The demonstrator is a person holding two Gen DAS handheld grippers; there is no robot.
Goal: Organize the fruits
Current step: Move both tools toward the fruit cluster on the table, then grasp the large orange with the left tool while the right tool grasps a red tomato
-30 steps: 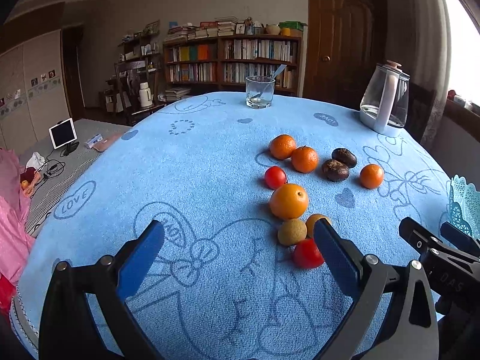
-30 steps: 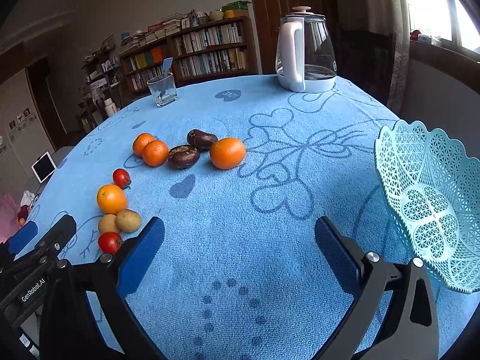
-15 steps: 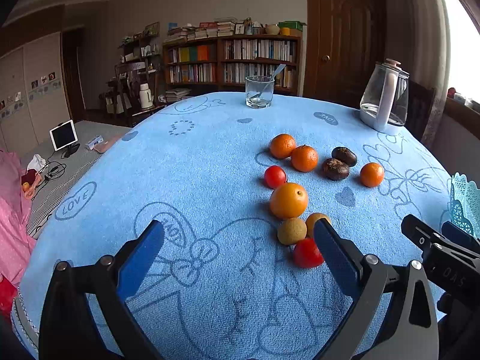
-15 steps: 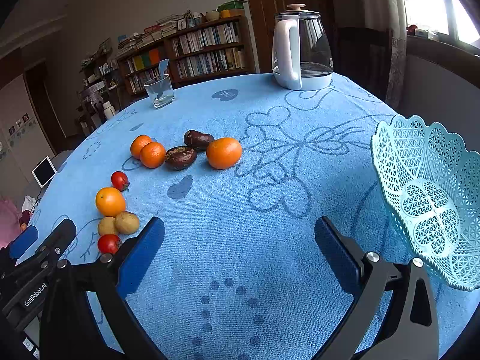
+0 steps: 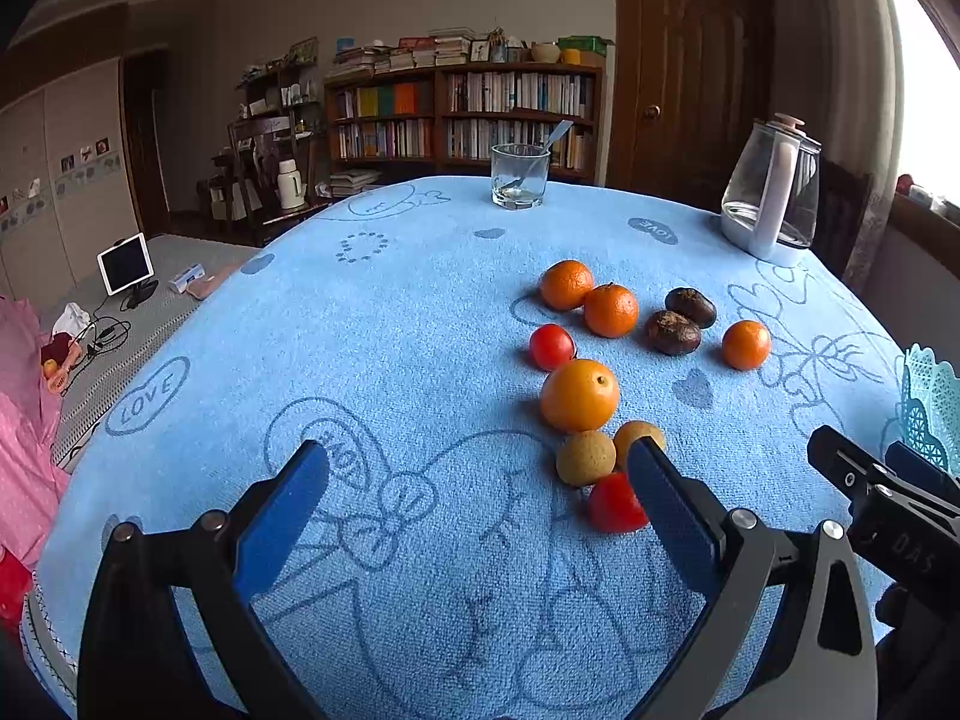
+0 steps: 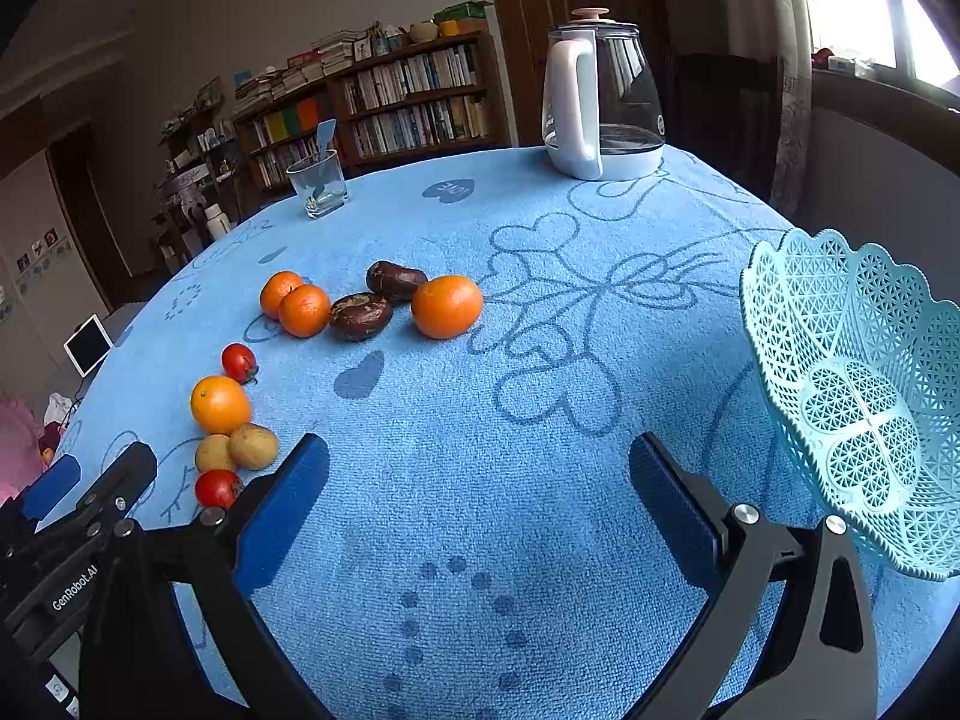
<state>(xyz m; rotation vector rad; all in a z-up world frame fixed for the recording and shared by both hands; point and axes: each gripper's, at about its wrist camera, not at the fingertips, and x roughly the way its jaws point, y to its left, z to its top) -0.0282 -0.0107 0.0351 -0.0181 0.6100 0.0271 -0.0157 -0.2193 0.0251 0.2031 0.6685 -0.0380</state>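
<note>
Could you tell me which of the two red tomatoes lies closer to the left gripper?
The tomato just below the two tan fruits, right beside the left gripper. The other tomato sits farther off, beyond the large orange.

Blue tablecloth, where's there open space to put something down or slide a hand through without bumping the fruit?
Bare cloth lies between the lone orange and the teal basket, and on the fruit's other side, from the drinking glass to the left gripper. It is crowded around the big orange, where small fruits cluster tightly.
</note>
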